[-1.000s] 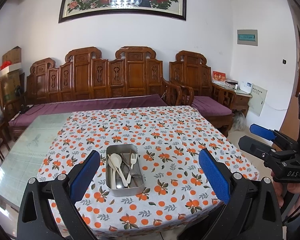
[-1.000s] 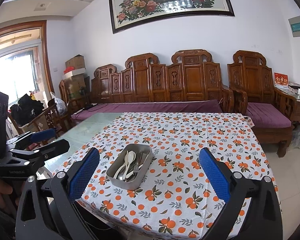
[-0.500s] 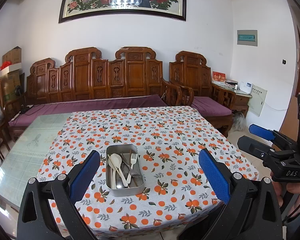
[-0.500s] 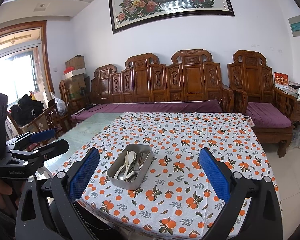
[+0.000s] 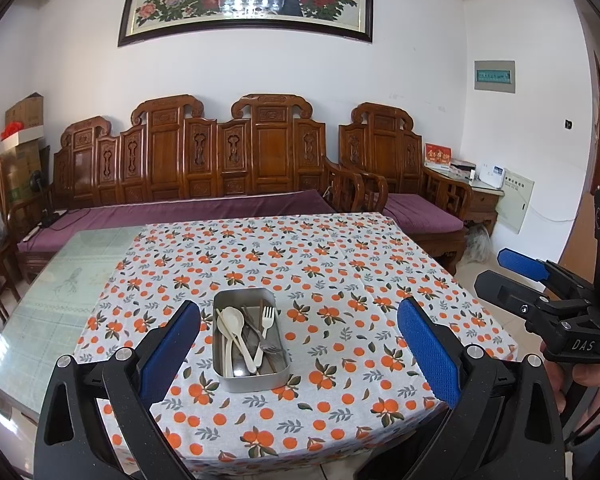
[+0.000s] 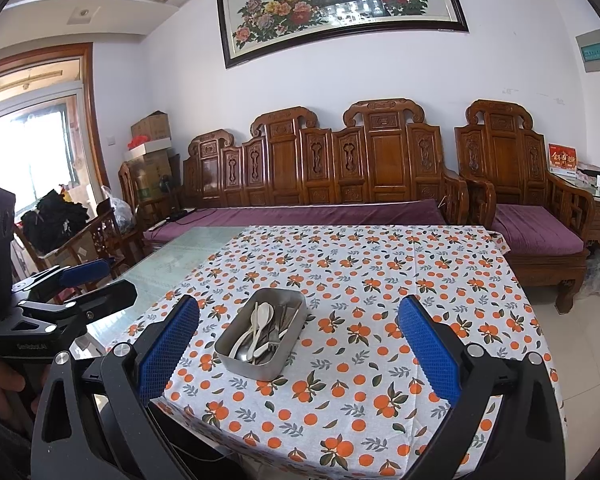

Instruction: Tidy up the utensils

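Both tools (image 5: 298, 350) (image 6: 298, 350) wide apart; tray (image 5: 252, 380) lengthwise away.

Cloth (image 5: 324, 264): white, printed with orange fruit and grey-green leaves. Tin (image 5: 256, 380): plain silver-grey. Spoons (image 5: 233, 318): cream. Cushions (image 5: 180, 212), far: purple. Left hand-held gripper (image 5: 300, 354) pads (image 5: 428, 354): blue.

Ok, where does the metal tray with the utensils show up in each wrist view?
Left wrist: the metal tray sits low and left of centre, its long side running away from the camera.
Right wrist: the metal tray sits low and left of centre, turned diagonally.
Shared landmark: the white spoon lying inside it, on the orange-print tablecloth.
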